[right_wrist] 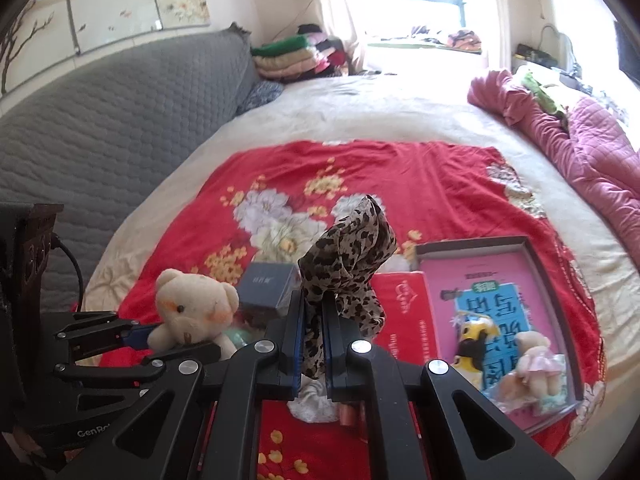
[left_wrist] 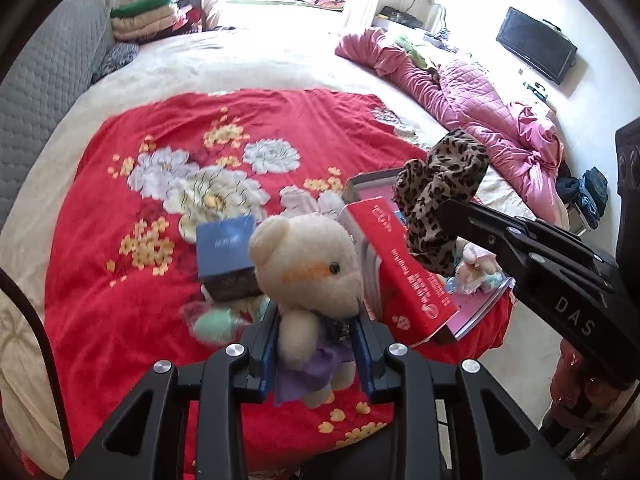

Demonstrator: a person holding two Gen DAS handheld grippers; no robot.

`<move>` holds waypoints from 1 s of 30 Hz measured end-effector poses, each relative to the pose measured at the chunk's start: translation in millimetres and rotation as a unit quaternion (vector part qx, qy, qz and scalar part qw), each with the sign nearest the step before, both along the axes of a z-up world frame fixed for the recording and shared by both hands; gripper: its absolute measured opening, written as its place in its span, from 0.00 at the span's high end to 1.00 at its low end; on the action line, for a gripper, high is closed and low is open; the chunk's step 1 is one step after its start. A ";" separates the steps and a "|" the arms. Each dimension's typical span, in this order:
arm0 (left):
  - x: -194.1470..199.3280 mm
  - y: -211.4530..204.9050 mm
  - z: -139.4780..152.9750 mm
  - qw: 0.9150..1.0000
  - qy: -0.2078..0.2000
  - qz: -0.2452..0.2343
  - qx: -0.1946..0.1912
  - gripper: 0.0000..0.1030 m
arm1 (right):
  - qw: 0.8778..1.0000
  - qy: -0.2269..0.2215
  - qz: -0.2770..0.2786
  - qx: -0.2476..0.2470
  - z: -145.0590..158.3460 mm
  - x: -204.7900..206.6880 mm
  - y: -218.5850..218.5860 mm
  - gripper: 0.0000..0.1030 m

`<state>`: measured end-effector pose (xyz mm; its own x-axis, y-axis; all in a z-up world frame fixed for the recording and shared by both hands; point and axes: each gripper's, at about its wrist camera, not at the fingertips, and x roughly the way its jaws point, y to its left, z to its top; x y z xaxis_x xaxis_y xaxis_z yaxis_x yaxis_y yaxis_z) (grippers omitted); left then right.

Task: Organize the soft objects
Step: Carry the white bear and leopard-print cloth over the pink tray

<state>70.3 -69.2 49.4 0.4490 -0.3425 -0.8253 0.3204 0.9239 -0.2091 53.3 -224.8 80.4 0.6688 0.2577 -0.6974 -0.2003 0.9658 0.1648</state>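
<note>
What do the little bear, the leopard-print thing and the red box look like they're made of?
Bear: cream plush, fuzzy matte pile, with what looks like a thin purple fabric skirt. Leopard-print cloth: thin, light fabric, perhaps chiffon or satin; it bunches, folds and droops limply. Red box: likely printed cardboard, with flat faces, sharp edges and a slight sheen.

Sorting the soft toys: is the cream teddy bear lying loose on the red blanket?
No, the left gripper's fingers clamp the teddy bear by its body.
</note>
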 end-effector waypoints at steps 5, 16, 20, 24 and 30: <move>-1.9 -15.5 13.4 1.000 -0.015 -0.012 0.003 0.68 | 1.000 -0.013 -0.018 0.002 13.9 -11.4 -17.6 0.93; -4.2 -44.7 31.1 0.999 -0.032 -0.031 -0.001 0.68 | 0.998 -0.038 -0.041 -0.001 34.5 -34.1 -48.9 0.93; -4.4 -56.2 33.6 0.999 -0.034 -0.038 0.001 0.68 | 0.998 -0.047 -0.051 0.002 40.7 -40.0 -60.1 0.93; -2.7 -70.8 35.7 0.998 -0.037 -0.046 0.003 0.68 | 0.996 -0.052 -0.066 0.004 44.8 -46.2 -74.0 0.93; 0.1 -93.3 38.8 0.997 -0.045 -0.058 0.007 0.68 | 0.994 -0.058 -0.091 0.006 48.4 -55.6 -99.8 0.93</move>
